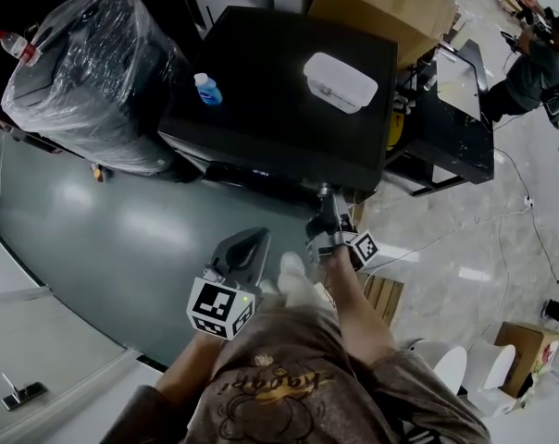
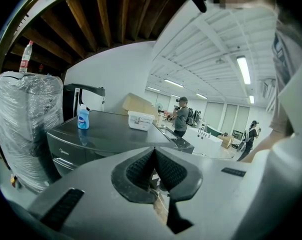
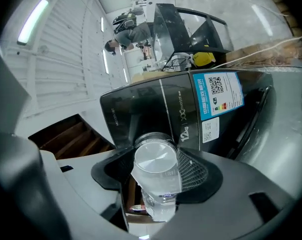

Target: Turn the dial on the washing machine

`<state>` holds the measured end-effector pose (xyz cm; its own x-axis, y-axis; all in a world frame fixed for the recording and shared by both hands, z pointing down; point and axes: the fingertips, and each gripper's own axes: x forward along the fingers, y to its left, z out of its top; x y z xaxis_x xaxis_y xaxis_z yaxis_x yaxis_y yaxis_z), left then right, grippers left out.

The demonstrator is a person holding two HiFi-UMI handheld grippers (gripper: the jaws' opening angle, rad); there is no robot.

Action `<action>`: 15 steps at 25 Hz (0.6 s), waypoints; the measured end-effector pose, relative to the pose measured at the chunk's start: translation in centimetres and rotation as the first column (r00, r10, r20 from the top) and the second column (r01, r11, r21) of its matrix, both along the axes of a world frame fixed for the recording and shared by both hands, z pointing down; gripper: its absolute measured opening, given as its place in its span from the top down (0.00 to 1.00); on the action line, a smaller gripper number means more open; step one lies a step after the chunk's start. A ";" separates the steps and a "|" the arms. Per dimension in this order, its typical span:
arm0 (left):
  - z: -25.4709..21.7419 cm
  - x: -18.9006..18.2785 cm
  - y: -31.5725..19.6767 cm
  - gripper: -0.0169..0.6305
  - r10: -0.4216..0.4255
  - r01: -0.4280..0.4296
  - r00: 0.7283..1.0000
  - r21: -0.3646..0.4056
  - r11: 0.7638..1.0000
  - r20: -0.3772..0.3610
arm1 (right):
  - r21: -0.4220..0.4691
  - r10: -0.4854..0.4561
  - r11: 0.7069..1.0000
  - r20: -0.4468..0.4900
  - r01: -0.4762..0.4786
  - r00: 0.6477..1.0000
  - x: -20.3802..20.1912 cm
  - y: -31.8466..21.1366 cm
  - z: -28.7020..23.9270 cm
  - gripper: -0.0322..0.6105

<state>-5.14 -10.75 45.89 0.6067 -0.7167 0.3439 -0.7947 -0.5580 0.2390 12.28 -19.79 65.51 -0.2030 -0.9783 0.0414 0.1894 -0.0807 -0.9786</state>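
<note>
The black washing machine (image 1: 279,91) stands ahead of me, its lid seen from above in the head view. In the right gripper view its silver, clear-rimmed dial (image 3: 155,159) sits on the front panel (image 3: 156,114), and my right gripper (image 3: 156,170) is shut on it, one pad on each side. From the head camera that gripper (image 1: 328,215) reaches the machine's front edge, and the dial itself is hidden. My left gripper (image 1: 247,252) hangs back from the machine, lower and to the left. It (image 2: 154,171) is shut with nothing between its pads.
A blue bottle (image 1: 207,89) and a white lidded box (image 1: 340,81) rest on the lid. A plastic-wrapped bulky object (image 1: 90,72) stands to the left, cardboard boxes (image 1: 381,3) behind, a black table (image 1: 455,118) and a person (image 1: 529,67) to the right. A wooden pallet (image 1: 383,296) lies near my feet.
</note>
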 end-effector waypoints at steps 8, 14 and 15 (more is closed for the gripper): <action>-0.1 -0.3 0.2 0.97 -0.004 0.004 1.000 -0.001 1.000 0.002 | -0.029 -0.131 0.991 -0.303 0.128 0.944 -0.1 -0.1 -0.8 0.54; 0.0 -0.1 0.4 0.97 -0.001 0.001 1.000 -0.001 1.000 -0.008 | -0.121 -0.245 0.969 -0.580 0.215 0.777 -0.2 0.3 -1.9 0.52; 0.0 0.0 0.4 0.97 0.000 0.000 1.000 0.000 1.000 -0.011 | -0.145 -0.260 0.965 -0.626 0.217 0.735 0.0 0.5 -1.8 0.52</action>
<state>-5.10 -10.33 45.87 0.6102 -0.7166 0.3377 -0.7921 -0.5579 0.2476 12.24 -19.34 63.68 -0.3354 -0.8928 0.3006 -0.5064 -0.0982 -0.8567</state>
